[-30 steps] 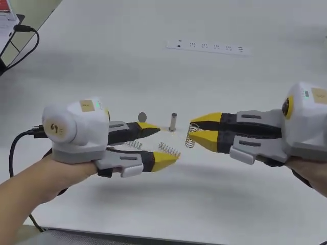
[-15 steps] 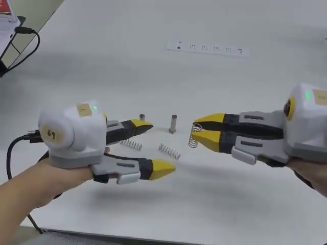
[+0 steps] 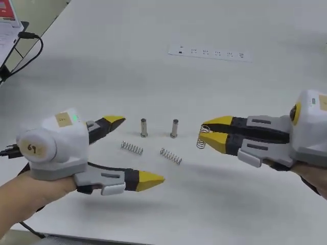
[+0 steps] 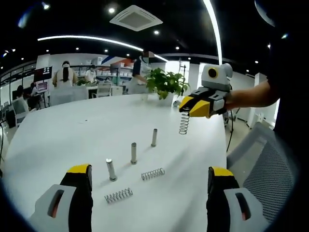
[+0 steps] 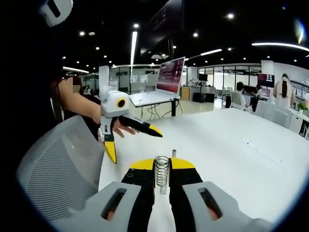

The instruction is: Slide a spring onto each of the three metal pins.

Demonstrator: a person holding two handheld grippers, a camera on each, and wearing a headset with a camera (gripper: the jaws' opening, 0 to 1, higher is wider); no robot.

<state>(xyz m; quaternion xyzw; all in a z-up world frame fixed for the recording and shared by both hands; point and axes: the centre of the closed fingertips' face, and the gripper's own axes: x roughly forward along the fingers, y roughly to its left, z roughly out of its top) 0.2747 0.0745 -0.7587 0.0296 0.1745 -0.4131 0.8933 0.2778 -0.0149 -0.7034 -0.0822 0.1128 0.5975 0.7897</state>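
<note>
Now the right gripper has its jaws nearly closed, pinching a spring just right of the nearest metal pin. The left gripper is wide open and empty, left of that pin. A loose spring lies in front of it. Next, probably centre the coil over the pin tip, keep it vertical, and lower it straight.

Head view: high and close, tilted down onto the surface. Left gripper view: low over the surface, facing the right gripper; right gripper view faces back at the left gripper (an opposed pair). Shared ground: metal pins.
</note>
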